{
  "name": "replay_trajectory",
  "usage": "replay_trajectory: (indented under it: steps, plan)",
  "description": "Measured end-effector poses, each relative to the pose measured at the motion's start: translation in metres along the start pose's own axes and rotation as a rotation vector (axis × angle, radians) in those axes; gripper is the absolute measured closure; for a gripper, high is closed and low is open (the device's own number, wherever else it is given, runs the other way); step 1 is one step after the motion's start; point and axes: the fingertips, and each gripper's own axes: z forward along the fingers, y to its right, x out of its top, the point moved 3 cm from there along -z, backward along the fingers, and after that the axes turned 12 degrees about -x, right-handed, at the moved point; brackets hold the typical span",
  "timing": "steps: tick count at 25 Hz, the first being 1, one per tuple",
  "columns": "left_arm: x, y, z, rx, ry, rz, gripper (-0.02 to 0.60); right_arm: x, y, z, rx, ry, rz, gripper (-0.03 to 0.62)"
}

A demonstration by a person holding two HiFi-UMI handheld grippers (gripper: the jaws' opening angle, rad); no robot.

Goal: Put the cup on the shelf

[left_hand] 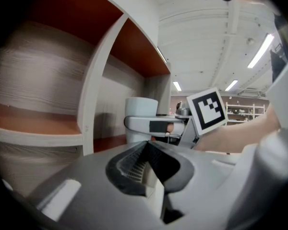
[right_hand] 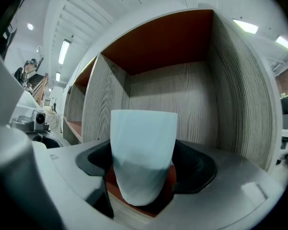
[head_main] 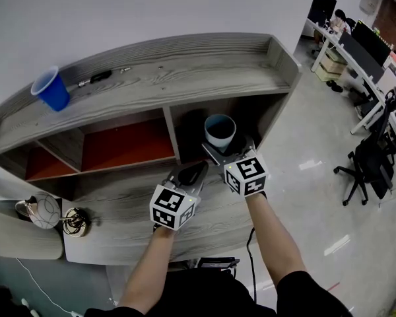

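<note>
A pale blue-grey cup [head_main: 220,130] [right_hand: 143,152] [left_hand: 141,118] stands upright at the mouth of the shelf's [head_main: 185,71] right-hand compartment, with my right gripper [head_main: 223,149] [right_hand: 143,169] shut on it. In the right gripper view the cup fills the space between the jaws, its base just above the red compartment floor. My left gripper [head_main: 190,175] [left_hand: 145,164] sits a little left of and behind the right one, over the lower wooden board, shut with nothing in it.
A blue plastic cup [head_main: 51,88] and a dark pen-like tool [head_main: 100,77] rest on the shelf top. The middle red-floored compartment [head_main: 129,144] holds nothing. A round ornament [head_main: 42,210] and a small lamp-like object [head_main: 75,222] stand at the lower left. Office chairs [head_main: 368,165] are on the right.
</note>
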Motion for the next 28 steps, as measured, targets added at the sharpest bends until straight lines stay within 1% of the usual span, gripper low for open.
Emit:
replay_trajectory:
  steps: [3, 7, 9, 18, 23, 28]
  plan:
    - [0.000, 0.003, 0.000, -0.003, -0.001, 0.000, 0.580, -0.002, -0.001, -0.001, 0.000, -0.014, -0.012, 0.214]
    - [0.002, 0.004, -0.003, 0.001, 0.006, 0.001, 0.580, -0.013, 0.001, -0.002, -0.008, -0.064, 0.003, 0.215]
    - [0.001, 0.004, -0.005, 0.004, 0.005, 0.000, 0.580, -0.015, 0.001, -0.005, -0.017, -0.069, 0.019, 0.214]
    - [0.001, 0.010, -0.008, 0.004, 0.004, 0.002, 0.580, -0.018, 0.004, -0.017, -0.024, -0.096, 0.031, 0.212]
    - [-0.001, 0.014, -0.010, 0.010, 0.003, -0.002, 0.580, -0.020, 0.003, -0.029, -0.004, -0.110, 0.060, 0.209]
    - [0.000, 0.015, -0.018, 0.029, 0.005, -0.001, 0.580, -0.021, 0.001, -0.053, 0.030, -0.128, 0.081, 0.209]
